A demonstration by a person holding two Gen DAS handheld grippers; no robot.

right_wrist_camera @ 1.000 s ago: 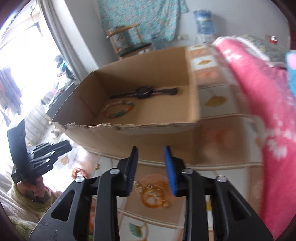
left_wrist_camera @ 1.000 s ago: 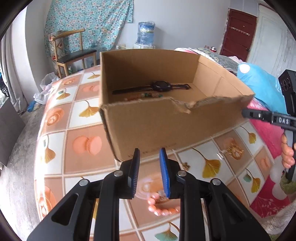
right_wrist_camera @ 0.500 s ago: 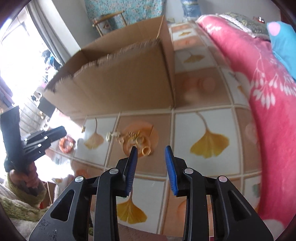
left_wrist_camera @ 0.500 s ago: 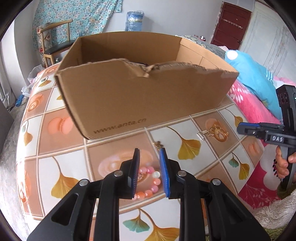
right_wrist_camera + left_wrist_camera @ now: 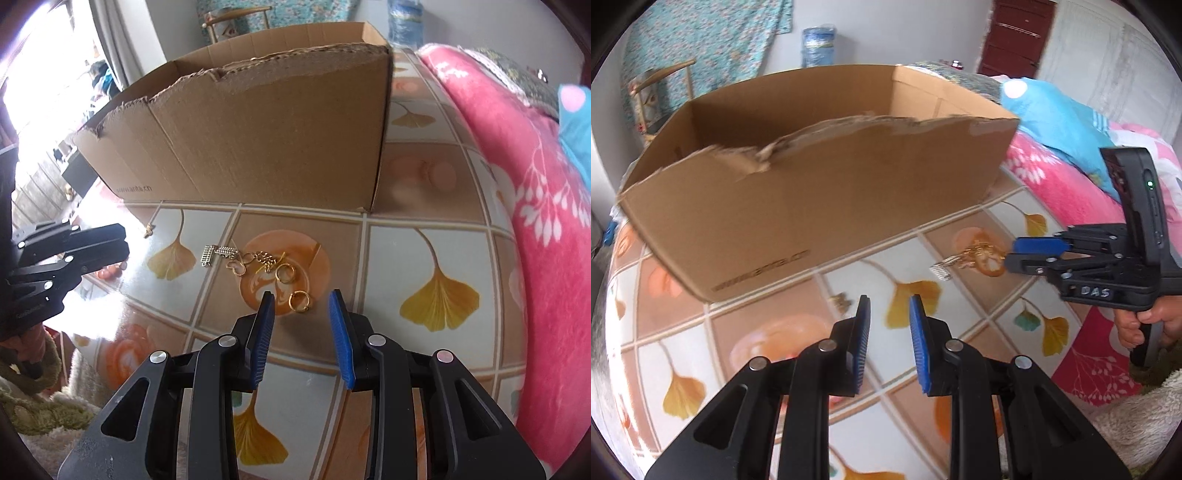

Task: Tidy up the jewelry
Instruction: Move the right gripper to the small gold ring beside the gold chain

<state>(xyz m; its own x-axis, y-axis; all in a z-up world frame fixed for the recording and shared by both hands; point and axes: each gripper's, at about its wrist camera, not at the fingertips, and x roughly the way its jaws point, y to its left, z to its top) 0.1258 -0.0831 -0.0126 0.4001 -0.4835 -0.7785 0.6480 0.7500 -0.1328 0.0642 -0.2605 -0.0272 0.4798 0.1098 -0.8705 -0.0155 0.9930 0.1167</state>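
Observation:
The cardboard box stands on the tiled tabletop, and its front wall hides the inside. Before it lies a pile of gold jewelry: a chain, a heart charm, a silver clasp and two rings. My right gripper hangs open just above the nearer gold ring, which shows between its tips. My left gripper is open and empty, low over the table, with a small gold charm just past its left fingertip. A pink bead bracelet peeks out behind the left gripper.
A pink flowered blanket and a blue cushion crowd the table's right side. A fluffy rug lies below the near edge. A chair and a water bottle stand beyond the box. A hand holds the right gripper.
Both grippers have sunk from above the box to the table before it. The box's inside is now out of sight. The left slid right past the bead bracelet; the right closed in on the gold pile.

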